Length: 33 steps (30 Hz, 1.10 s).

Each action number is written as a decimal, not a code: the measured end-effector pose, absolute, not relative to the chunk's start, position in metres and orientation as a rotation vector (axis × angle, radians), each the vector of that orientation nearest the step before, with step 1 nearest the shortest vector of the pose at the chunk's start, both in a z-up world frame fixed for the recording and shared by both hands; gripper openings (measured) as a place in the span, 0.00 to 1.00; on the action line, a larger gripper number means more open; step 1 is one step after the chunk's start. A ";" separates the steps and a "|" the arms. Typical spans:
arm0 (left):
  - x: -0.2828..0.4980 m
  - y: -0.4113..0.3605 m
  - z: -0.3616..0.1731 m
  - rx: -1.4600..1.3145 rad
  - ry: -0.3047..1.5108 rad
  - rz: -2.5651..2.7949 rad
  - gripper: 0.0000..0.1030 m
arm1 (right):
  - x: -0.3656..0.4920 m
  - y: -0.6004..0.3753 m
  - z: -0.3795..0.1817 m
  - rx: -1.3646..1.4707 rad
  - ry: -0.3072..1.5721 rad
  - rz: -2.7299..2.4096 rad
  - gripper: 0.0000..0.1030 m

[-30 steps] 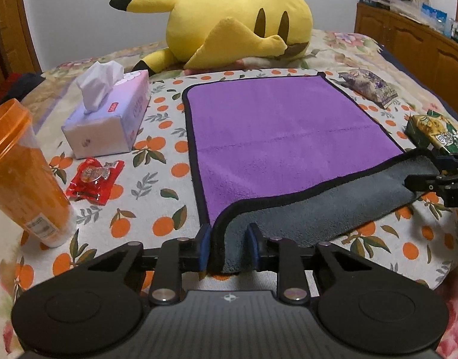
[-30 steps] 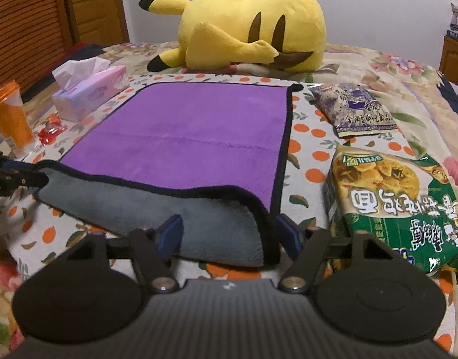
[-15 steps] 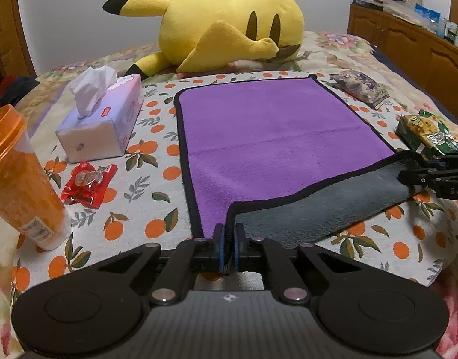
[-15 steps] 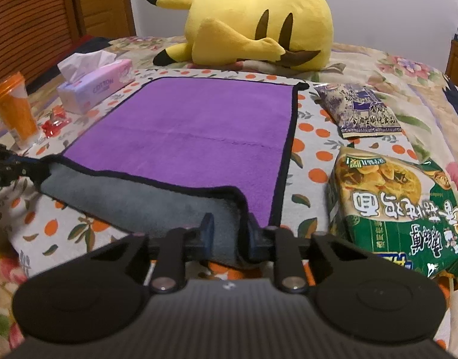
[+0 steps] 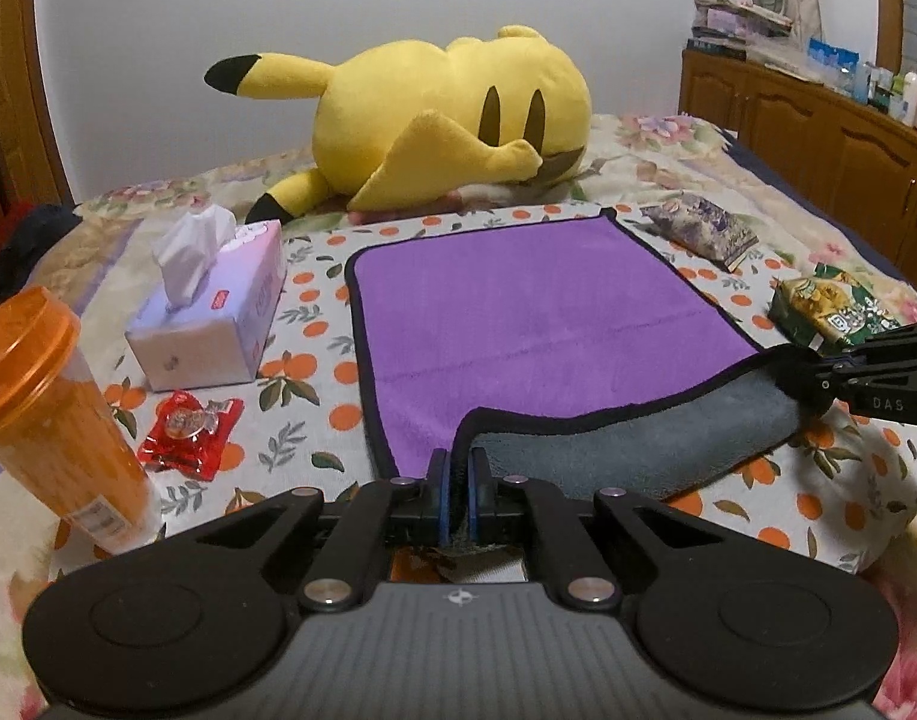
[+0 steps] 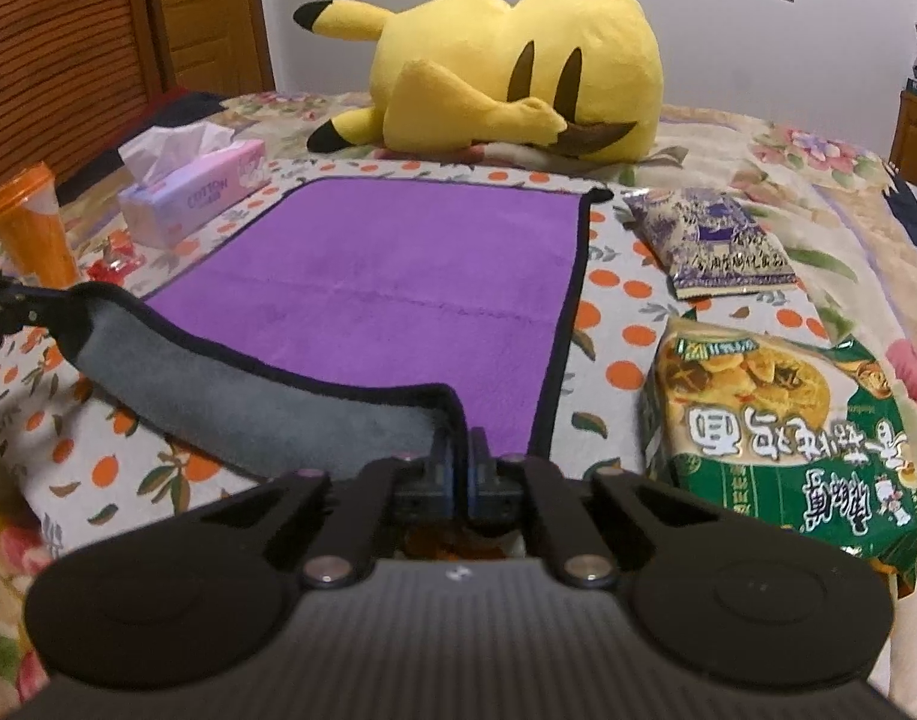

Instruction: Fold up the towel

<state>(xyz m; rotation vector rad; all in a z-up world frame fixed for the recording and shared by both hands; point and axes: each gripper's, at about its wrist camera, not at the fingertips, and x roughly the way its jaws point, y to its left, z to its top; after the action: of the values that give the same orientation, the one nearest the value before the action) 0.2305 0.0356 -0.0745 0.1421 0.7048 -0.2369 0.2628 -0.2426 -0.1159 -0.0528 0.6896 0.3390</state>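
Note:
A purple towel (image 5: 536,318) with a black hem and grey underside lies flat on the orange-print cloth on the bed; it also shows in the right wrist view (image 6: 392,282). My left gripper (image 5: 458,492) is shut on the towel's near left corner. My right gripper (image 6: 458,468) is shut on the near right corner, and it shows at the right edge of the left wrist view (image 5: 818,372). The near edge is lifted and turned over, so the grey underside (image 5: 638,450) faces up between the two grippers.
A yellow plush (image 5: 434,120) lies beyond the towel's far edge. A tissue box (image 5: 212,312), red candy wrapper (image 5: 188,426) and orange cup (image 5: 44,414) stand left. A purple snack bag (image 6: 710,240) and green noodle packet (image 6: 782,420) lie right. Wooden cabinets (image 5: 818,138) stand far right.
Both grippers closed on the towel's near corners: the left first, the right after. Both then rose, lifting the near edge and showing more grey underside.

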 end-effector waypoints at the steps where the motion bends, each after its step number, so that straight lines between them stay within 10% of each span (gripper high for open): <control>1: 0.230 0.035 -0.074 0.142 0.701 -0.236 0.06 | 0.262 -0.243 -0.114 -0.051 0.680 0.338 0.04; 33: 0.263 0.031 -0.064 0.154 0.603 -0.217 0.06 | 0.290 -0.245 -0.108 -0.103 0.576 0.330 0.04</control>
<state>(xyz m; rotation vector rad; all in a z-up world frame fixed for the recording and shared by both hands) 0.2629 0.0310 -0.0641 0.1540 0.6027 -0.2169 0.2900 -0.2446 -0.1078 -0.1030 0.5756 0.3295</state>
